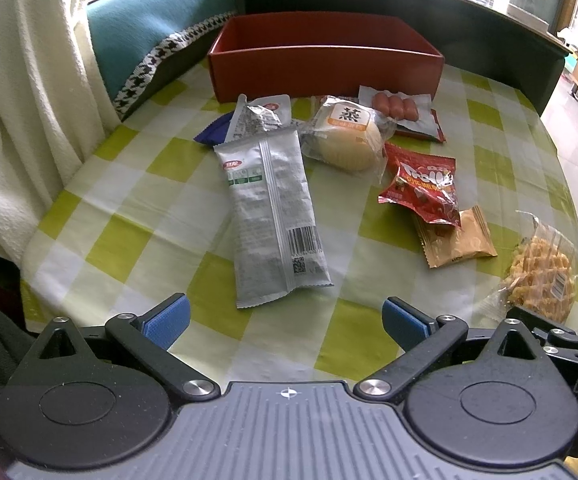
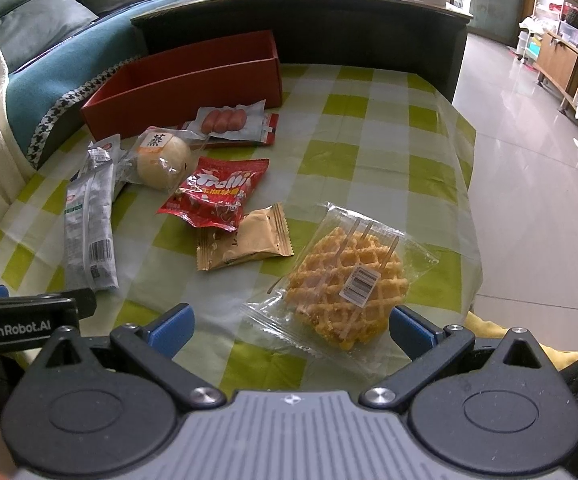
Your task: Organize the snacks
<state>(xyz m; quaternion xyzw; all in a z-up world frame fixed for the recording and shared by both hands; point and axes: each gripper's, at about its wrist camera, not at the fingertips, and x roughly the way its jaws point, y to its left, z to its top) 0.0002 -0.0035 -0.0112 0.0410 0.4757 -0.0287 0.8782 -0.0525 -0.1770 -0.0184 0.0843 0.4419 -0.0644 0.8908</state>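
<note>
An open red box (image 1: 321, 68) (image 2: 185, 84) stands at the far side of the checked tablecloth. In front of it lie snacks: a long silver packet (image 1: 273, 216) (image 2: 89, 224), a wrapped bun (image 1: 345, 136) (image 2: 163, 158), a sausage pack (image 1: 395, 106) (image 2: 225, 120), a red Trolli bag (image 1: 425, 188) (image 2: 217, 196), a tan packet (image 1: 459, 240) (image 2: 249, 244) and a wrapped waffle (image 1: 541, 272) (image 2: 345, 280). My left gripper (image 1: 285, 322) is open and empty, just short of the silver packet. My right gripper (image 2: 291, 330) is open, with its fingers on either side of the waffle's near end.
A cream blanket (image 1: 21, 100) and a teal sofa cushion (image 1: 157, 12) lie left of the table. A dark cabinet (image 1: 409, 4) stands behind the box. The table's right edge (image 2: 473, 200) drops to a tiled floor (image 2: 529, 160).
</note>
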